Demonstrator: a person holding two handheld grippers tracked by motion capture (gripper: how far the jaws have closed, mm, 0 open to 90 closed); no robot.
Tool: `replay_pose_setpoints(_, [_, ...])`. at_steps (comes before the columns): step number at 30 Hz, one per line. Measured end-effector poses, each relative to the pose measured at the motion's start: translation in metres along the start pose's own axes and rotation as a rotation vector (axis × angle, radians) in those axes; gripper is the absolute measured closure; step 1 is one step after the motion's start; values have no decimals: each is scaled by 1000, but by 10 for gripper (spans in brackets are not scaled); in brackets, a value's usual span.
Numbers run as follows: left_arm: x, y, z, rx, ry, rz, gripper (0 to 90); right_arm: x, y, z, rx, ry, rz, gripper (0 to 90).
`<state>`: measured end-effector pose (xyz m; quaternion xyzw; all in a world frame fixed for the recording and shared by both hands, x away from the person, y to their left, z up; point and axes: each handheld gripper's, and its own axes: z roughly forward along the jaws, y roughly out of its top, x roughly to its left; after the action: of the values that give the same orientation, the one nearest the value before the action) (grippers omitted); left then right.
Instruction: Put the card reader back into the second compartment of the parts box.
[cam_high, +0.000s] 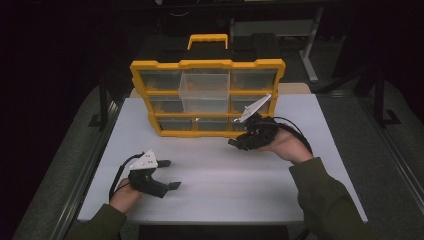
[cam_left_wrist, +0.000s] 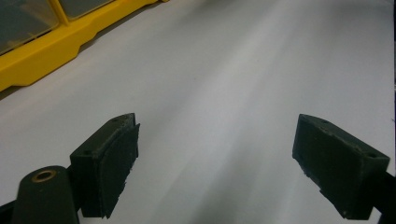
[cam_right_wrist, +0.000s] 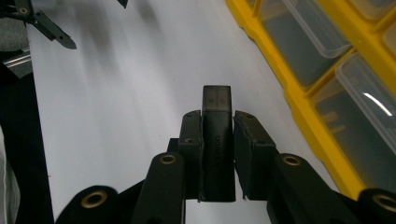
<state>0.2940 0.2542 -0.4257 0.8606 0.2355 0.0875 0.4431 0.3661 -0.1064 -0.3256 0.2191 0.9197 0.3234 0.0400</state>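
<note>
My right gripper (cam_high: 236, 142) hangs above the white table (cam_high: 225, 195), just in front of the yellow organizer (cam_high: 207, 64). In the right gripper view its jaws (cam_right_wrist: 217, 137) are shut on a small black stick (cam_right_wrist: 217, 100), like a USB drive, whose end pokes out past the pads. My left gripper (cam_high: 172, 174) rests low over the table's near left part, open, with nothing between its pads (cam_left_wrist: 109, 163). One clear drawer (cam_high: 204, 85) stands pulled out of the organizer's top middle slot.
The organizer's yellow base (cam_left_wrist: 42, 60) lies to the far left of the left gripper view, and its clear drawers (cam_right_wrist: 327, 56) run along the right of the right gripper view. A black case with a yellow handle (cam_high: 207, 40) stands behind it. Dark floor surrounds the table.
</note>
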Motion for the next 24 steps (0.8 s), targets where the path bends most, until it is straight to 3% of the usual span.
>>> replay_pose_setpoints(24, [0, 0, 0, -3, 0, -5, 143, -6, 28, -57, -25, -18, -14, 726])
